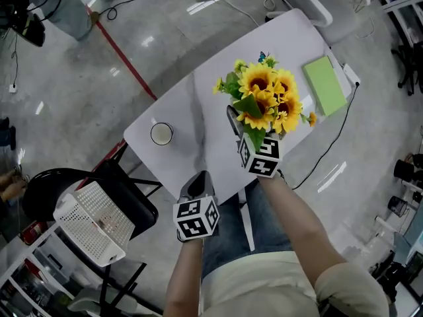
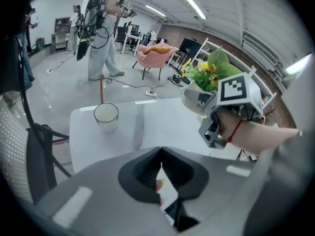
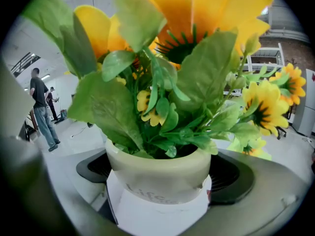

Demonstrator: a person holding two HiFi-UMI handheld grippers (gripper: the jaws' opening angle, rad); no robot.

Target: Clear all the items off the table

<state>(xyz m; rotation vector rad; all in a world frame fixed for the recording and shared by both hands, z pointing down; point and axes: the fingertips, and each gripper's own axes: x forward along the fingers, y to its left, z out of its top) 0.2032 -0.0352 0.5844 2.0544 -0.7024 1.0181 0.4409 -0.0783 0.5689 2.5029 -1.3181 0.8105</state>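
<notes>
A cream pot of artificial sunflowers (image 1: 268, 101) is at the middle of the white table (image 1: 198, 98). My right gripper (image 1: 246, 136) is shut on the pot (image 3: 158, 178), with a pad on each side of it. I cannot tell whether the pot touches the table. A glass cup (image 1: 161, 133) stands near the table's left corner and also shows in the left gripper view (image 2: 106, 115). A green notebook (image 1: 324, 84) lies at the right end. My left gripper (image 1: 197, 183) hovers at the near edge, its jaws shut (image 2: 161, 152) and holding nothing.
A white mesh basket (image 1: 92, 223) sits on a black chair (image 1: 135, 200) left of me, below the table. A black cable (image 1: 340, 134) hangs off the table's right end beside a white adapter (image 1: 351, 75). A person (image 2: 106, 33) stands beyond the table.
</notes>
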